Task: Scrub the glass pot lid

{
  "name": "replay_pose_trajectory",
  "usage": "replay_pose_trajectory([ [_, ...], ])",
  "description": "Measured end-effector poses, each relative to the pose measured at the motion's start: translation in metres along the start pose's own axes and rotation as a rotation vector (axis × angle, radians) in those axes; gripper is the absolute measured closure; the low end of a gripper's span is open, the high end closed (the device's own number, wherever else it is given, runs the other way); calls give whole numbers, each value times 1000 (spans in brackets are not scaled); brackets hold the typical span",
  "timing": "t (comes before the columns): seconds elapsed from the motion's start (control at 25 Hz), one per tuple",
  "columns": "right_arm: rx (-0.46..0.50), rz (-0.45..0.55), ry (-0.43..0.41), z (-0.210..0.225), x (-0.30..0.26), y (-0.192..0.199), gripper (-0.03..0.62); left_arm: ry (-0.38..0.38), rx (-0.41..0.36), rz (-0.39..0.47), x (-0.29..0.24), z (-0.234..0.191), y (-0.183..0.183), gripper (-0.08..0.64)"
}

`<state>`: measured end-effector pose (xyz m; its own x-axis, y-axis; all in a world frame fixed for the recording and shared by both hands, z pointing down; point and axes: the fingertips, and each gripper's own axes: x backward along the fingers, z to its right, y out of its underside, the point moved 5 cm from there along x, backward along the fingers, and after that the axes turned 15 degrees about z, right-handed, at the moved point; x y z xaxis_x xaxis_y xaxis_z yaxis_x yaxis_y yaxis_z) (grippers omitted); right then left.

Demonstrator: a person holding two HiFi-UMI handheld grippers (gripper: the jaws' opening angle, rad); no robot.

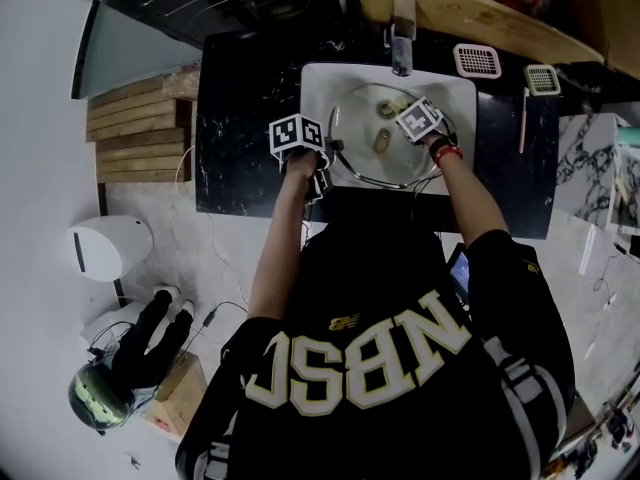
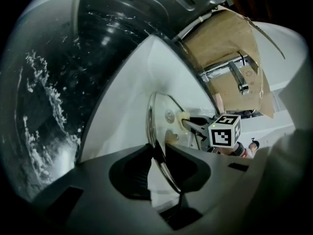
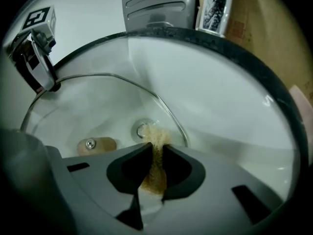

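Note:
The glass pot lid (image 1: 365, 158) stands tilted in the white sink (image 1: 318, 86); its wooden knob (image 1: 382, 143) shows through the glass. My left gripper (image 1: 330, 153) is shut on the lid's metal rim (image 2: 155, 131), which runs edge-on between the jaws of this left gripper (image 2: 157, 153). My right gripper (image 1: 400, 118) is shut on a tan scrub pad (image 3: 156, 163). The right gripper (image 3: 155, 148) presses the pad's tip against the glass next to the steam vent (image 3: 141, 129), with the knob (image 3: 98, 144) to its left. The left gripper (image 3: 36, 58) appears at the far rim.
A faucet (image 1: 402, 43) stands over the sink's back edge. Black stone counter (image 1: 240, 118) surrounds the sink. Two strainer covers (image 1: 477, 60) (image 1: 543, 79) lie at the back right. A wooden board (image 1: 135, 118) sits left of the counter.

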<state>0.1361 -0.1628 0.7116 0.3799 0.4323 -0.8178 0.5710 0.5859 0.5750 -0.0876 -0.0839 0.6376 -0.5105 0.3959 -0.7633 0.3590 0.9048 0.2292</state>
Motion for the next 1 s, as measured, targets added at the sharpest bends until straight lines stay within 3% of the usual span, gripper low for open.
replay_pose_trajectory([
  [0.4,30,-228,2,12,38,31,525,-12,-2,-3,-1,0,1,462],
  [0.76,38,-284,-138,-19,67,51,526,-12,-14,-5,-1,-1,0,466],
  [1.0,-23,-275,-265,-46,83,55,528,-11,-15,-3,-2,-1,1,466],
])
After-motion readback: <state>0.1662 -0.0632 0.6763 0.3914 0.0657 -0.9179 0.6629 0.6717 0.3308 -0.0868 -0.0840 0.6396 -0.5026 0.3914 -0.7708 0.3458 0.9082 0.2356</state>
